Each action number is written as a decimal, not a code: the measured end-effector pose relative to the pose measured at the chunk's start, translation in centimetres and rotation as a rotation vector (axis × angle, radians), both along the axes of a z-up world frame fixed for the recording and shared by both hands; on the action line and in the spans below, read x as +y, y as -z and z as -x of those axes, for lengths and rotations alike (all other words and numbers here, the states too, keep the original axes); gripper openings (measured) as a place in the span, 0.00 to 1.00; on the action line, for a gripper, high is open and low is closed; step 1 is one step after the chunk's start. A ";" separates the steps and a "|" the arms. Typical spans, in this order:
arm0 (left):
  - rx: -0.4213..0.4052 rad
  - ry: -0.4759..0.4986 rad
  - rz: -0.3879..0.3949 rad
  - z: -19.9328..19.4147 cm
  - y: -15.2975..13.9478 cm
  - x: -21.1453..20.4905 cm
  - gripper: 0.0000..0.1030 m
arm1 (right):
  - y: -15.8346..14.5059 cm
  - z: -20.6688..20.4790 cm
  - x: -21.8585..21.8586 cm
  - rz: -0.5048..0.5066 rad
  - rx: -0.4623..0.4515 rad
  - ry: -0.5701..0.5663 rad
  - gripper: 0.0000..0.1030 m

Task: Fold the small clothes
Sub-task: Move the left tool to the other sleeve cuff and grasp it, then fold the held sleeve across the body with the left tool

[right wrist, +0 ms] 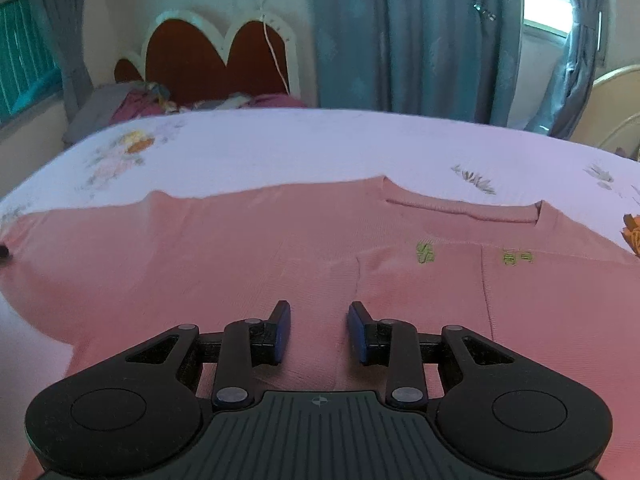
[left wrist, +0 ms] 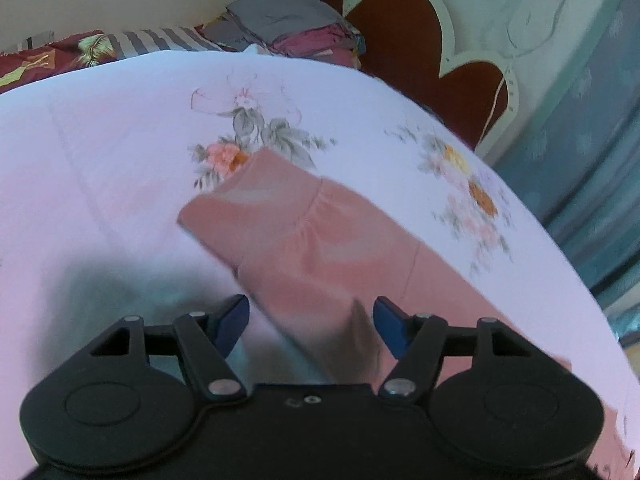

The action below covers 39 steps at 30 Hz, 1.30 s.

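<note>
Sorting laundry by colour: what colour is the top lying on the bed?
Salmon pink top, with small green stitched marks near the neckline; the right wrist view shows it best.

Pink sweater (right wrist: 304, 248) of soft, fine-ribbed knit, matt. Bedsheet (left wrist: 120, 152) of smooth matt cotton-like cloth, floral print toward twelve o'clock. Grippers (right wrist: 318, 330) of matt black plastic, with shiny metal rivets.

Soft daylight from the window (right wrist: 548, 4); fisheye bending at edges, motion blur in left view.
</note>
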<state>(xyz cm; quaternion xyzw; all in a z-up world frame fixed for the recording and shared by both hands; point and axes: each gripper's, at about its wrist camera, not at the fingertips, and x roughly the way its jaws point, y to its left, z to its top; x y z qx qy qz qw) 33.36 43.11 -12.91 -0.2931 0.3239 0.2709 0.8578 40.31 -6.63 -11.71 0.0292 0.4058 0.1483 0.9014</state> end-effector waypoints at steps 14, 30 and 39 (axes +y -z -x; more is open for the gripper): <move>-0.109 0.021 -0.046 -0.6 -1.6 -1.0 0.06 | 0.7 0.5 0.3 0.028 -0.030 -0.011 0.32; -0.276 0.494 -0.070 -4.1 -8.9 -17.6 0.06 | -0.4 0.1 -1.5 -0.033 0.004 -0.002 0.32; -0.295 0.809 -0.001 -6.6 -8.3 -32.5 0.06 | -3.3 2.4 -8.4 0.008 -0.074 0.092 0.32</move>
